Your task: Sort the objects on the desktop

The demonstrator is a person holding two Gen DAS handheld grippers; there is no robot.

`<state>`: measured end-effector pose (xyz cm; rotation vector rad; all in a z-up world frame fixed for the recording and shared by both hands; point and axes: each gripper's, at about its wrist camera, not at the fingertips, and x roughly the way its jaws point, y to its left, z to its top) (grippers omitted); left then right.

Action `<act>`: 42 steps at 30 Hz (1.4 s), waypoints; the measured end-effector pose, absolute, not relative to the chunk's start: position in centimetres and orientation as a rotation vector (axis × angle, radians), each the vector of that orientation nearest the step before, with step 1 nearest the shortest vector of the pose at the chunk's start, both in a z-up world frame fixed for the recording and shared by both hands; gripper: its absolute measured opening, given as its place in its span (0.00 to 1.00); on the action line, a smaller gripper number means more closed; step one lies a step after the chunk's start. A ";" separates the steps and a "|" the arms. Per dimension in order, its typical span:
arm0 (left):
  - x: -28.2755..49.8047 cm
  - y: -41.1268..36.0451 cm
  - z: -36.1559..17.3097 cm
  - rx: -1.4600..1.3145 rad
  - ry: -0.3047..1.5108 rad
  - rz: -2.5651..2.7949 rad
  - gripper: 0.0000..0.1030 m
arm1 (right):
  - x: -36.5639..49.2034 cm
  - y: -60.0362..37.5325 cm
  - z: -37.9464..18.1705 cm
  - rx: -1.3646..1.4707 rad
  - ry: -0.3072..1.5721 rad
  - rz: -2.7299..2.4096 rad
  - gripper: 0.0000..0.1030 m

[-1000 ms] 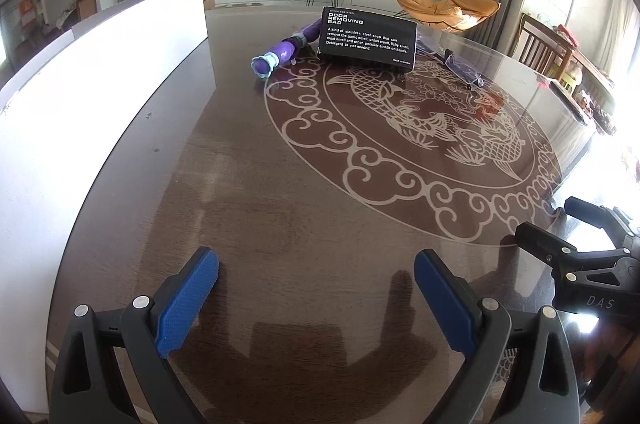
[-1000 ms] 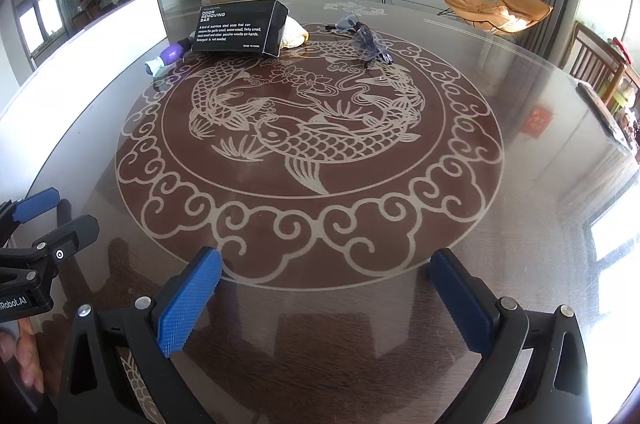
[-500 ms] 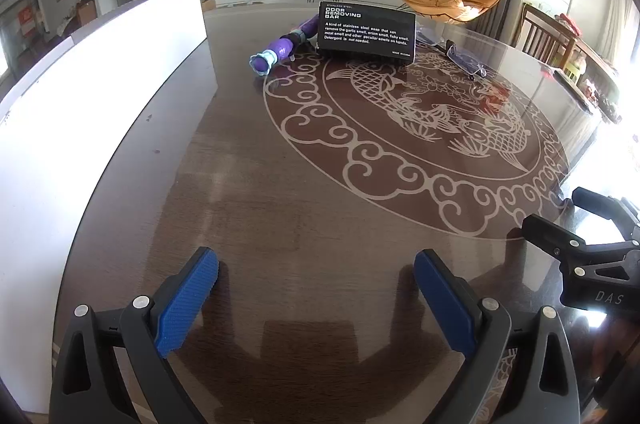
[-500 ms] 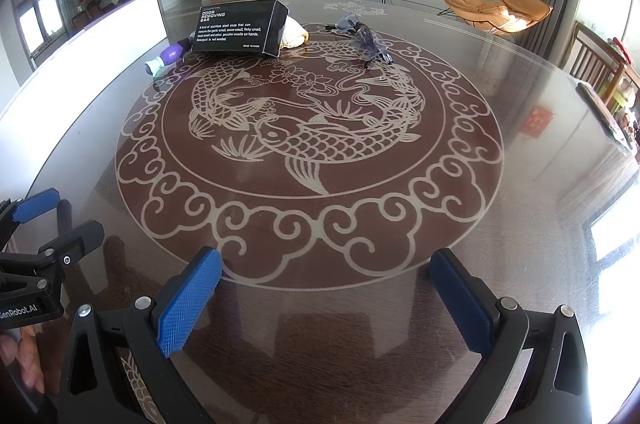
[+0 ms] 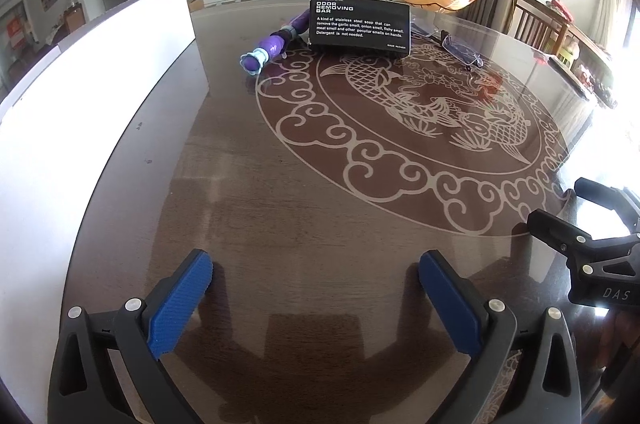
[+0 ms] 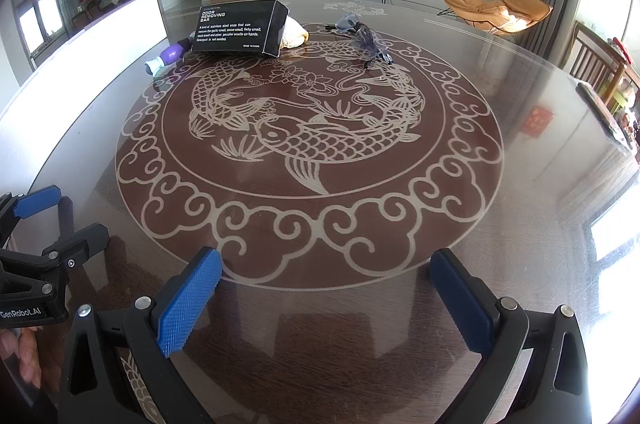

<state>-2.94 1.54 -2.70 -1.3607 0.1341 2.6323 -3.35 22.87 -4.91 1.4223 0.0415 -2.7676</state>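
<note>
A black box (image 5: 360, 24) printed "Odor Removing Bar" stands at the far side of the round table; it also shows in the right wrist view (image 6: 240, 27). A purple tube-shaped item (image 5: 274, 42) lies left of it, also seen in the right wrist view (image 6: 168, 56). Dark glasses (image 6: 362, 34) lie right of the box, also in the left wrist view (image 5: 462, 50). A yellowish lump (image 6: 294, 34) sits behind the box. My left gripper (image 5: 316, 296) and right gripper (image 6: 326, 288) are both open and empty, low over the near table edge.
A long white board (image 5: 92, 92) stands along the table's left side. The brown table (image 6: 320, 328) has a fish pattern under glass. Wooden chairs (image 6: 600, 64) stand at the right. A dark flat item (image 6: 604, 112) lies at the right rim.
My left gripper has turned slightly, so the box and purple item sit more central in its view. The right gripper has barely moved. Both stay open.
</note>
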 end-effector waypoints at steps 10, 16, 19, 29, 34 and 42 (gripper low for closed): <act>-2.7 1.3 -2.7 -1.364 0.113 2.665 1.00 | -13.3 26.4 -0.8 1.271 -0.008 -2.849 1.00; -2.6 1.1 -2.6 -1.353 0.086 2.662 1.00 | -24.7 25.1 1.6 1.323 -0.045 -2.898 1.00; -2.6 0.9 -2.6 -1.344 0.061 2.659 1.00 | -27.4 22.5 0.2 1.425 0.069 -2.826 0.98; -2.7 1.4 -2.7 -1.361 0.102 2.665 1.00 | -18.6 19.9 -0.3 1.254 0.227 -2.589 0.97; -2.6 1.2 -2.6 -1.354 0.084 2.663 1.00 | -23.7 27.3 -1.7 1.429 0.007 -2.712 0.97; -2.4 1.2 -2.6 -1.347 0.067 2.664 1.00 | -27.5 25.8 -3.9 1.501 0.163 -2.681 0.91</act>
